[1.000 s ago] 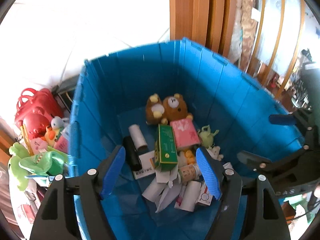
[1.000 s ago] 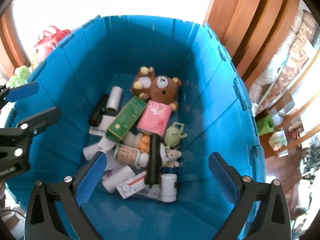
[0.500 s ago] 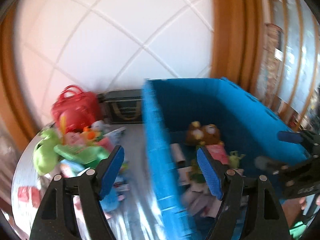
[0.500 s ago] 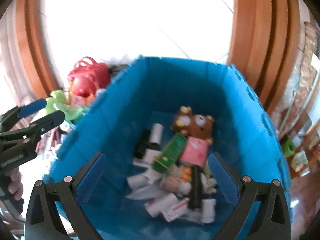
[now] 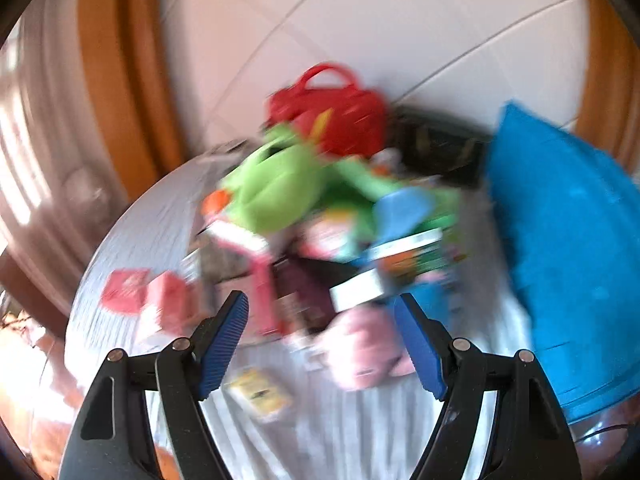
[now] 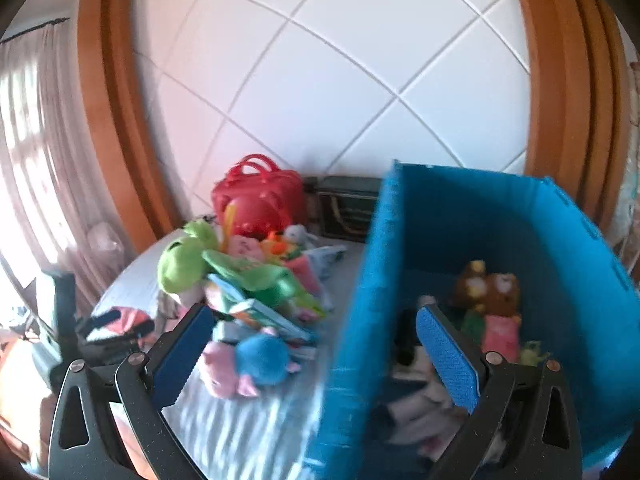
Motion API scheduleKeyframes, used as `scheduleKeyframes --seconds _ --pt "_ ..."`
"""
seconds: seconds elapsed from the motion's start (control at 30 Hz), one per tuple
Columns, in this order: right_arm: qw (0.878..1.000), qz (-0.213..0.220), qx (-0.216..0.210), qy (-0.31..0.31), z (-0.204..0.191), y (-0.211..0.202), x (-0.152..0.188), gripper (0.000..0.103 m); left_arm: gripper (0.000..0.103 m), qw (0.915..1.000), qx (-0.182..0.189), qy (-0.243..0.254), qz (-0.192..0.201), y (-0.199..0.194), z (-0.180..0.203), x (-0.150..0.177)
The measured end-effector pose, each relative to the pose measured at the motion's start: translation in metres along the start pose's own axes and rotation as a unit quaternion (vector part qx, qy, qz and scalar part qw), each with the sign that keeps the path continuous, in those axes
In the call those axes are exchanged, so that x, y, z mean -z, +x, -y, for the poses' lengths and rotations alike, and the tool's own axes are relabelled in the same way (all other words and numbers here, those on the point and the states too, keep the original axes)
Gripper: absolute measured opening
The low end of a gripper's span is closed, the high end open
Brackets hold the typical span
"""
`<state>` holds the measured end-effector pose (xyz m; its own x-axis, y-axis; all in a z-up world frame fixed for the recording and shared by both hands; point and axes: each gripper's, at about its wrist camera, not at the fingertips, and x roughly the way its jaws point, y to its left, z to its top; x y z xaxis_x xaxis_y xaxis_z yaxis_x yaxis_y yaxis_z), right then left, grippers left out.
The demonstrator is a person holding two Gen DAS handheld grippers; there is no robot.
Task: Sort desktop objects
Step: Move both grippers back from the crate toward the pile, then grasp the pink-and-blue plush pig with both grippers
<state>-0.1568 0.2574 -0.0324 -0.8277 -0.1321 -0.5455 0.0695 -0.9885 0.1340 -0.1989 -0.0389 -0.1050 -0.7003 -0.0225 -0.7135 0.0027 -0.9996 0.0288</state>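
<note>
A blue bin [image 6: 472,240] stands on the right of a round table and holds brown bears [image 6: 494,288], a pink pack and several boxes and rolls. Left of it lies a pile of toys and boxes: a green frog plush [image 6: 184,258], a pink and blue plush [image 6: 248,364] and a red bag [image 6: 260,196]. My left gripper [image 5: 320,344] is open and empty above the pile, near a pink plush [image 5: 366,350]; this view is blurred. My right gripper [image 6: 316,356] is open and empty over the bin's left wall. The left gripper also shows in the right wrist view [image 6: 116,328].
The table has a grey striped cloth [image 5: 344,432]. A dark box [image 6: 348,204] stands behind the pile by the white tiled wall. Red packs [image 5: 144,296] and a yellow card [image 5: 260,394] lie near the table's front left. Wooden frames flank the wall.
Both grippers have swung left, out of the bin. The left one now faces the pile on the table; the right one straddles the bin's left wall. Both stay open.
</note>
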Motion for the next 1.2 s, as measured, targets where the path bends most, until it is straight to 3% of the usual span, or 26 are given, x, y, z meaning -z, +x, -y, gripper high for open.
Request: scheduleKeyframes --seconds 0.17,0.33,0.67,0.8,0.87,1.03,1.1,1.2 --pt "0.999 -0.013 -0.024 -0.020 -0.058 0.042 0.013 0.103 0.075 0.9988 0.002 -0.026 -0.041 0.040 -0.049 0.029" --pt "0.998 -0.050 -0.040 -0.021 -0.082 0.104 0.045 0.103 0.075 0.9979 0.025 -0.024 -0.055 0.072 -0.043 0.049" --pt "0.984 -0.177 -0.024 -0.018 -0.053 0.210 0.128 0.103 0.075 0.9902 0.094 0.024 -0.101 0.129 0.042 0.076" --pt "0.979 -0.200 -0.034 -0.007 -0.039 0.230 0.141 0.103 0.075 0.9883 0.075 0.067 -0.115 0.159 0.078 0.081" --pt "0.977 -0.208 -0.040 -0.005 -0.034 0.242 0.143 0.103 0.076 0.9885 0.036 0.095 -0.112 0.171 0.087 0.085" --pt "0.966 -0.249 -0.062 0.004 -0.030 0.275 0.156 0.103 0.078 0.9870 0.067 0.083 -0.121 0.174 0.070 0.084" --pt "0.962 -0.260 -0.078 0.014 -0.033 0.290 0.161 0.103 0.088 0.9862 0.070 0.080 -0.127 0.178 0.066 0.084" --pt "0.958 -0.271 -0.090 0.018 -0.037 0.312 0.163 0.103 0.089 0.9851 0.072 0.090 -0.128 0.182 0.069 0.083"
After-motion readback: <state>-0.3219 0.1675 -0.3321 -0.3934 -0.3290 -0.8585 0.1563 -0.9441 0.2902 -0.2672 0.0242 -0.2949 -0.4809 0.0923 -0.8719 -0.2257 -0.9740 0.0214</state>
